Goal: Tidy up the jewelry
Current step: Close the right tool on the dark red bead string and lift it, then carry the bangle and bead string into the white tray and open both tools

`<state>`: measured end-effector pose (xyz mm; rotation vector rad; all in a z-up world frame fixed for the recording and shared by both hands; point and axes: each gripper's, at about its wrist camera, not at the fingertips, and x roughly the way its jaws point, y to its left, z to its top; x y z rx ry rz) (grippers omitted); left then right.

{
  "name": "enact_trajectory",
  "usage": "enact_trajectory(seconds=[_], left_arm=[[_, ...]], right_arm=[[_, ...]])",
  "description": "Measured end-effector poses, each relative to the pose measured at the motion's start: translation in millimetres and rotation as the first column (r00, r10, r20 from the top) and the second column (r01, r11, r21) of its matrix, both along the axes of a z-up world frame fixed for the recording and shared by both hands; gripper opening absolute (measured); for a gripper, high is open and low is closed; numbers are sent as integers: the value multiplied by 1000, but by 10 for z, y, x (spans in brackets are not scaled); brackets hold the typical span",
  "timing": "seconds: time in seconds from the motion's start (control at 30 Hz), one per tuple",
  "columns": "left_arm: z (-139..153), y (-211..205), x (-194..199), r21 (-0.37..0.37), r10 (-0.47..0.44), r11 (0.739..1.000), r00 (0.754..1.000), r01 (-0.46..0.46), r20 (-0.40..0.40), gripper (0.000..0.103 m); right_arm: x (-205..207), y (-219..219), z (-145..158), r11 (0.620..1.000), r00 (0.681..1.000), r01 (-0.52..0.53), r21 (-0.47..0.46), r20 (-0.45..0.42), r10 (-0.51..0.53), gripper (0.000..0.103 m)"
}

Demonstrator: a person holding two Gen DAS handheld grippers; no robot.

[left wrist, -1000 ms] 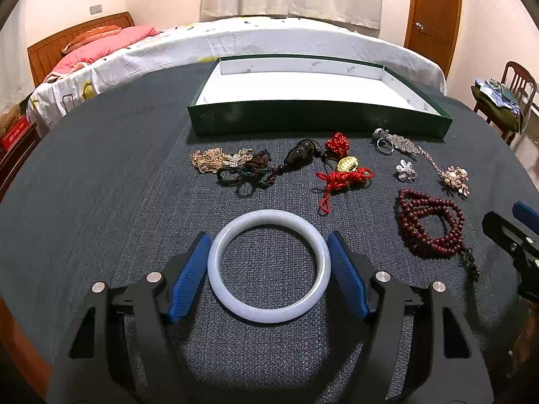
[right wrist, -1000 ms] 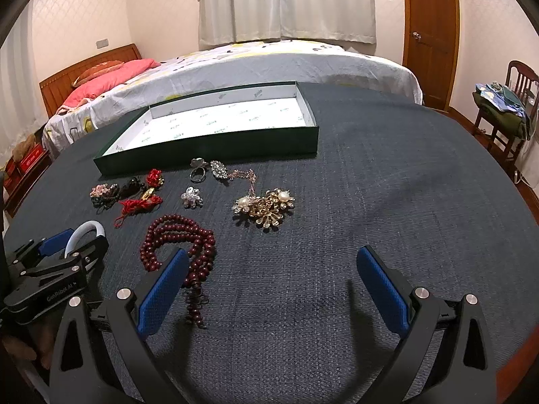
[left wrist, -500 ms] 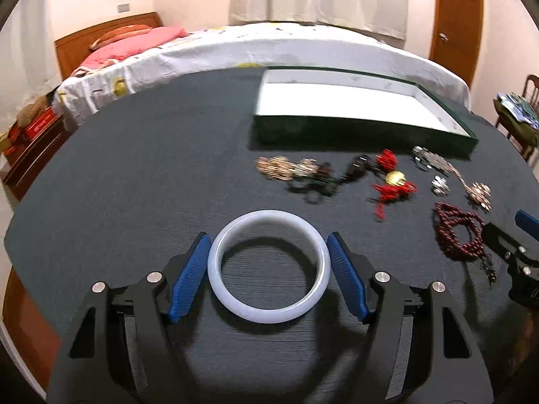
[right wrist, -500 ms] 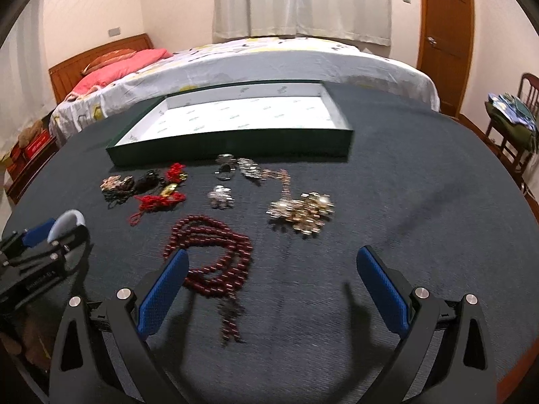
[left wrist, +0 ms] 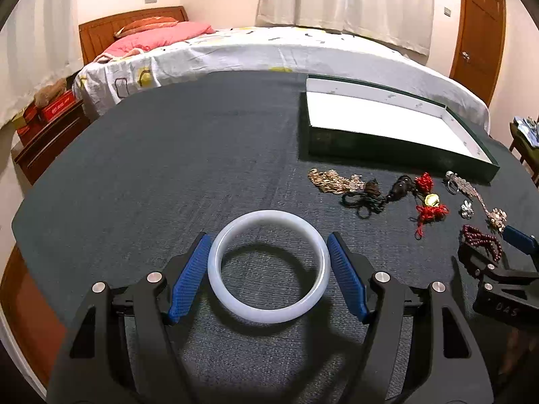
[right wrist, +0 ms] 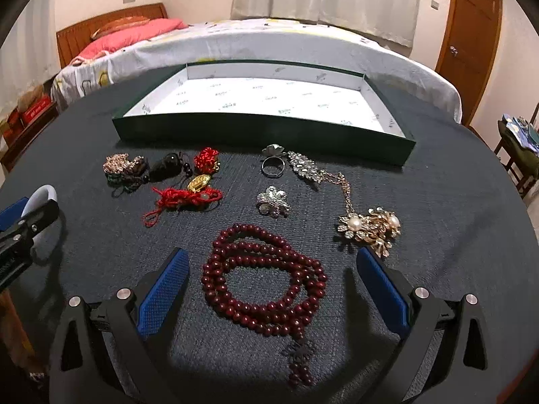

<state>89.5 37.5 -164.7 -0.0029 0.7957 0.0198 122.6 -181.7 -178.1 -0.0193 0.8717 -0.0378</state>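
- My left claw [left wrist: 268,267] clamps the white bangle [left wrist: 268,266] above the bench [left wrist: 168,168].
- My right claw [right wrist: 273,289] is wide open, empty, straddling the red beads [right wrist: 262,276].
- Next: carry the bangle far right into the green box [left wrist: 387,148].

A bedroom with cream walls under warm light. A bed [left wrist: 269,50] with a white patterned sheet, pink pillows [left wrist: 161,35] and a wooden headboard [left wrist: 101,33] stands beyond the dark worktop [left wrist: 168,155]. Pale curtains [left wrist: 347,0] hang behind it, a brown wooden door [left wrist: 478,33] at the right, a low wooden cabinet [left wrist: 50,134] at the left.
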Motion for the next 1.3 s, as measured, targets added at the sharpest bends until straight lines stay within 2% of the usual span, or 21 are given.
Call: enact_trajectory(seconds=[0.13,0.27,0.33,0.47,0.6,0.63,0.73,0.8,0.9,1.3], left_arm=[[-3,-4,1,-2,0,1000,1000,0,4,69],[-2,-22,-13,3,-4,1000,1000,4,10,69],[-4,-35,-16,2,-6,1000,1000,6,8,69],[4,-67,-29,9,-13,1000,1000,13,12,69],[25,-92,-47,12,-16,1000,1000,15,21,69],[38,-102,-53,13,-18,1000,1000,18,25,69],[63,-135,-68,13,-25,1000,999,24,34,69],[77,-158,-81,12,-30,999,999,29,39,69],[101,-200,-100,15,-40,999,998,39,47,69],[324,-332,-155,0,-73,997,993,73,95,69]], right_arm=[[13,-117,-37,998,999,30,64,-26,-28,96],[-45,-99,-23,997,1000,5,74,-15,-4,94],[-93,-76,-15,999,1000,-2,47,2,2,74],[-160,-25,5,998,999,-49,46,26,48,56],[-211,37,17,994,995,-93,58,45,90,26],[-216,36,19,993,995,-96,63,46,93,23],[-238,-28,29,990,995,-88,107,50,83,17],[-253,-77,43,988,996,-78,130,53,71,16],[-281,-82,101,988,995,-77,133,72,68,12],[-340,-193,397,984,988,-72,166,148,47,12]])
